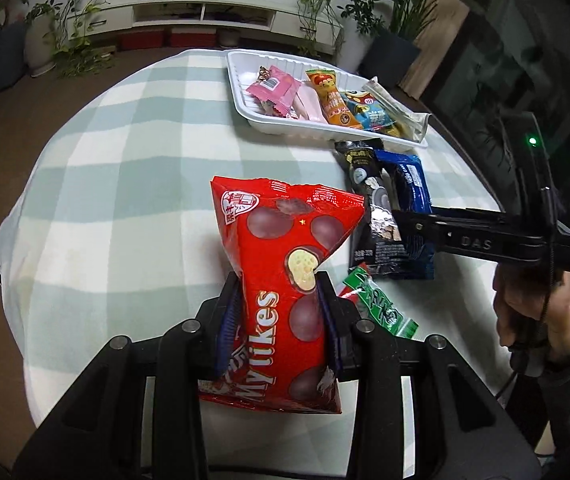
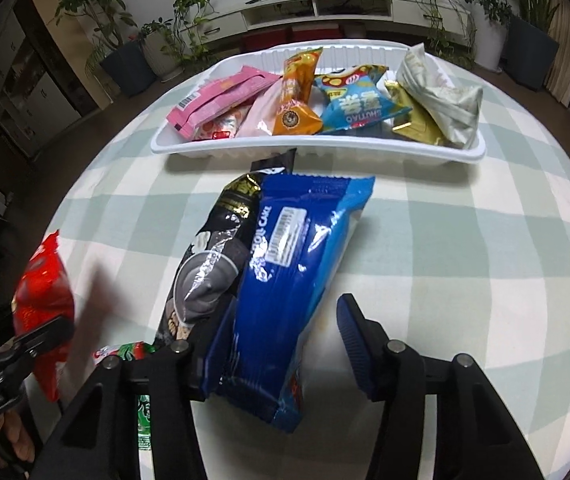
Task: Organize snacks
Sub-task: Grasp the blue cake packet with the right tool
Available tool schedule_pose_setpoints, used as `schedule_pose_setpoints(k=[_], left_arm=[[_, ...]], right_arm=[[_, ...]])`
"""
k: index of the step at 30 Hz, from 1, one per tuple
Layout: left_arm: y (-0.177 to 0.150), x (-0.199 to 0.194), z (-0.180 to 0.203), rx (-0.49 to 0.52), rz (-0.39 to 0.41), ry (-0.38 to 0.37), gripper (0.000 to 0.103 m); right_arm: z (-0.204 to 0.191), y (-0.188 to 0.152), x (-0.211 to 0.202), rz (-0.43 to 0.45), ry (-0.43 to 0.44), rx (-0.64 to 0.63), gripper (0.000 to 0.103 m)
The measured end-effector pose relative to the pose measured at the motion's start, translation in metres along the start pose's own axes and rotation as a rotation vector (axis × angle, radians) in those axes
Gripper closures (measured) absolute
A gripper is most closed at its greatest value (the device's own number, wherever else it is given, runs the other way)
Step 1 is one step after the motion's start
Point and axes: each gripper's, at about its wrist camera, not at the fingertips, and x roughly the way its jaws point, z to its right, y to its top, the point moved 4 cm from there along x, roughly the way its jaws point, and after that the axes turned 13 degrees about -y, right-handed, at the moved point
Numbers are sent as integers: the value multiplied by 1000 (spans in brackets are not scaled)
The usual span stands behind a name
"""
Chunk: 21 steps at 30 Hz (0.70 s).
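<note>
Checked tablecloth (image 2: 465,248), white plastic tray (image 2: 189,148) at far edge. Left gripper (image 1: 279,292) clamped on puffy red foil bag (image 1: 285,264); right gripper (image 2: 285,320) open astride glossy blue wrapped cake (image 2: 285,280) — could snag black packet (image 2: 209,272) alongside.

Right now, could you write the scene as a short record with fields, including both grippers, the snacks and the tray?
surface: table with green-and-white checked cloth
left gripper: shut on red Mylikes bag, lifted off the cloth
right gripper: open, blue roll cake pack between its jaws
beside blue pack: black snack pack, touching it
near left gripper: green-and-red wrapper
white tray: holds pink, orange, light blue, gold and pale wrappers
outside tray: four packs
</note>
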Motion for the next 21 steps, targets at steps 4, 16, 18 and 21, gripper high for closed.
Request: schedule_pose_setpoints(k=[4, 16, 18, 21], left_arm=[[-4, -1, 3, -10, 16, 0, 70], [-8, 2, 7, -19, 16, -1, 70], [-6, 2, 7, -17, 17, -1, 70], [-3, 0, 7, -18, 28, -1, 70]], right_arm=[[-6, 1, 2, 5, -48, -43, 52], [-10, -10, -5, 21, -59, -107, 75], [-5, -12, -11, 34, -40, -84, 76], [7, -14, -22, 47, 1, -35, 76]])
